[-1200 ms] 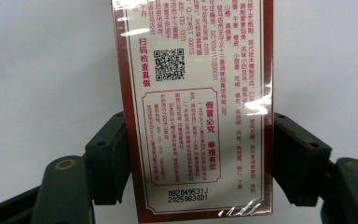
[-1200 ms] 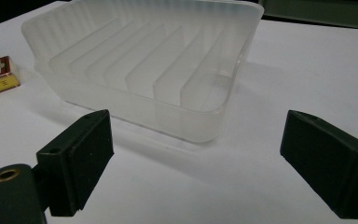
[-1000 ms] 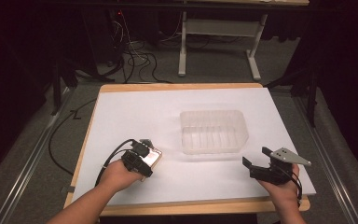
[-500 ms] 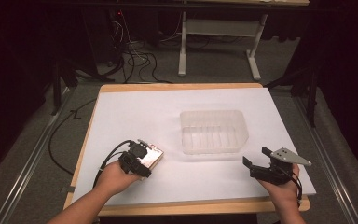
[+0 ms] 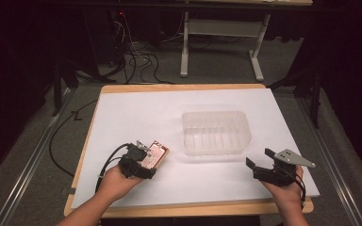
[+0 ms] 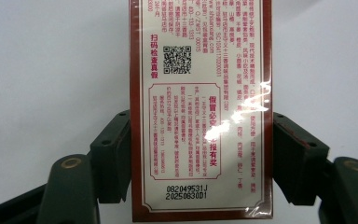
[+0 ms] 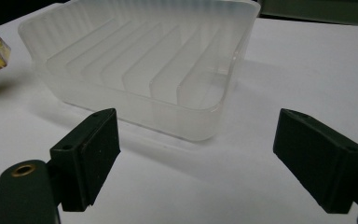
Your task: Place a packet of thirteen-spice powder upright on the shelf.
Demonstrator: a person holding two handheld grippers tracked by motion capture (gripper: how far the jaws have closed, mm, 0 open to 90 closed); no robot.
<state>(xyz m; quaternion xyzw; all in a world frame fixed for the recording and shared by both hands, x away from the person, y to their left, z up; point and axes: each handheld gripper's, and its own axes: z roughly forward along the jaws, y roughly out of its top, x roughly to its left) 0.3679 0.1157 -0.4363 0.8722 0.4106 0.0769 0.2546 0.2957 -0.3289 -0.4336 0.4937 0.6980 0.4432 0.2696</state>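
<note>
Red-bordered packet (image 5: 153, 154) sits near the tabletop's front-left corner, pinched across its width by the left gripper (image 5: 143, 162), ready for lifting; right gripper (image 5: 259, 170) waits wide near the front-right corner, facing the clear tray (image 5: 216, 134).

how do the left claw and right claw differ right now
The left claw is shut on a red-bordered printed box, its pads pressing both long edges; the right claw stands open with nothing between its pads. The left claw sits over the box at the table's left; the right claw faces the clear ridged plastic tray, apart from it. Both are black, hand-held and low over the white table.
</note>
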